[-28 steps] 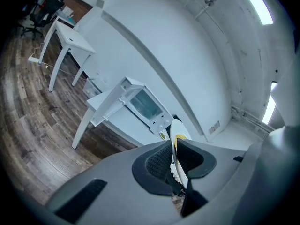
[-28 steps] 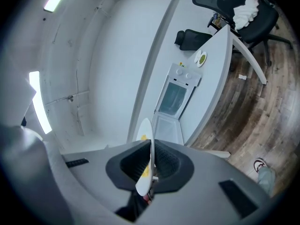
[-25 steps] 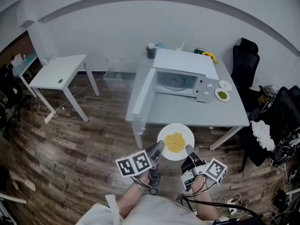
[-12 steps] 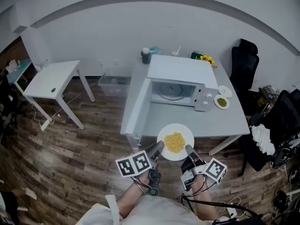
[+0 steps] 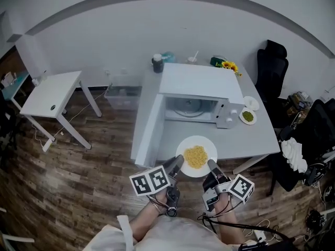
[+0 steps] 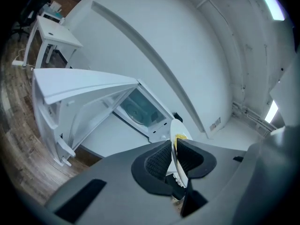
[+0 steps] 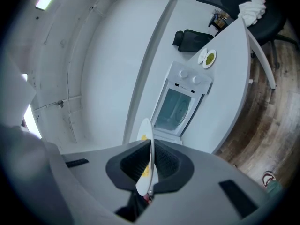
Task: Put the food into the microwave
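**Two-handed carry: plate on its way to the open microwave**

The plate [image 5: 207, 146] is in the air and the microwave [image 5: 201, 82] stands with its door [image 5: 148, 125] swung wide on the left, so the step in hand looks to be the approach.

To do it well, both hands should travel as one, at the same height and the same spacing. If one side dips, the plate tilts and the food [image 5: 195, 157] slides; if the hands drift apart, the rim can slip out of a grip. The line of travel should aim straight at the opening and stay right of the open door. The plate should go in flat above the glass turntable [image 5: 187, 106]. Neither grip should loosen until the plate rests there.

Both grips are on the plate's near edge. The left tongs [image 5: 178, 165] pinch the near-left rim and the right tongs [image 5: 211, 166] pinch the near-right rim. In the left gripper view the left tongs [image 6: 174, 159] are clamped narrow on the plate [image 6: 176, 127], which shows edge-on between the pads. The right gripper view shows the same: the right tongs [image 7: 151, 165] are closed tight on the thin white rim [image 7: 146, 128].

The food sits in the middle of the plate, just beyond both sets of tips and between them. From the head view the plate hangs over the near edge of the table [image 5: 251, 140], in front of the opening. How far above the tabletop it rides cannot be told.
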Action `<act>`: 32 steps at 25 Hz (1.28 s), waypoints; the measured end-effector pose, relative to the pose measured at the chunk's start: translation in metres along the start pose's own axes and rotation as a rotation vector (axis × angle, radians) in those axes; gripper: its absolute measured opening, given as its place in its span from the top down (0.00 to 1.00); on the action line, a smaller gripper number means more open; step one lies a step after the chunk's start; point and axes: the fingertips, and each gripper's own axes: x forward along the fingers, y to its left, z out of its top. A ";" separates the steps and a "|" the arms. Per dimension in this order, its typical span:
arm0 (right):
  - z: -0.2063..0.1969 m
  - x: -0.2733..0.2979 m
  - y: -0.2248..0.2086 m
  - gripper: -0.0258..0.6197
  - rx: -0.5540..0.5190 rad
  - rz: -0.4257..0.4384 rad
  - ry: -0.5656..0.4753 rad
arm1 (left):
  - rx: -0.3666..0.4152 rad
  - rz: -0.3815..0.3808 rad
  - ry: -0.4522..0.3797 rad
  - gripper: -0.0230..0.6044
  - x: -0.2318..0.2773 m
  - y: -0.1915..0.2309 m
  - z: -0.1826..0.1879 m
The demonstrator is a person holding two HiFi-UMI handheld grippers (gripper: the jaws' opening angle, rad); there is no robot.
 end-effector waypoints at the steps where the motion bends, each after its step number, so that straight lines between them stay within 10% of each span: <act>1: 0.002 0.005 0.001 0.92 0.003 0.005 -0.002 | 0.001 -0.001 0.002 0.48 0.004 0.001 0.003; 32: 0.077 0.105 -0.052 0.92 0.054 -0.010 0.108 | -0.042 0.152 -0.042 0.48 0.118 0.024 0.038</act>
